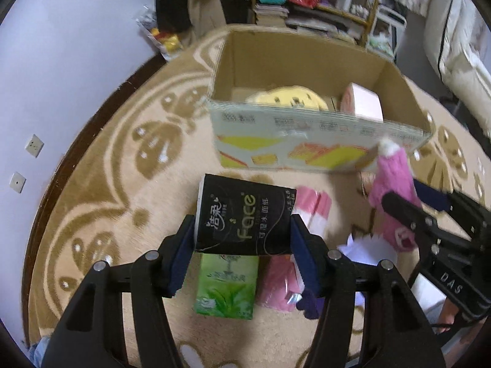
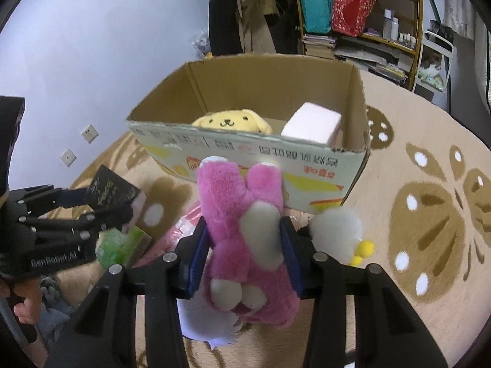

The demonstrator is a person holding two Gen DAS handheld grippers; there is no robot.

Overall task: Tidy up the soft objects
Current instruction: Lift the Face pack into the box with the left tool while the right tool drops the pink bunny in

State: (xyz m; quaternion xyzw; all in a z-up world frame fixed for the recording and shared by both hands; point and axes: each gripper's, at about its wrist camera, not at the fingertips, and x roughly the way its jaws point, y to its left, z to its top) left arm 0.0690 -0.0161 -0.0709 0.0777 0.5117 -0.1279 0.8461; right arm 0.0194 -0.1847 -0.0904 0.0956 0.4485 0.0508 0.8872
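My left gripper (image 1: 242, 230) is shut on a black tissue pack (image 1: 244, 214), held above the rug in front of the cardboard box (image 1: 307, 150). My right gripper (image 2: 244, 245) is shut on a pink plush toy (image 2: 245, 224), its legs pointing toward the box (image 2: 270, 153). Inside the box lie a yellow dog plush (image 2: 233, 121) and a pale pink tissue block (image 2: 311, 125). In the left wrist view the pink plush (image 1: 396, 190) and the right gripper (image 1: 429, 224) show at the right. In the right wrist view the left gripper (image 2: 104, 205) with the black pack (image 2: 112, 191) shows at the left.
On the rug under the grippers lie a green tissue pack (image 1: 227, 285), pink packs (image 1: 313, 205), a white plush (image 2: 336, 233) with yellow feet and a pale lilac item (image 2: 205, 322). A shelf (image 2: 362, 15) stands behind the box. A hand (image 2: 24, 300) holds the left gripper.
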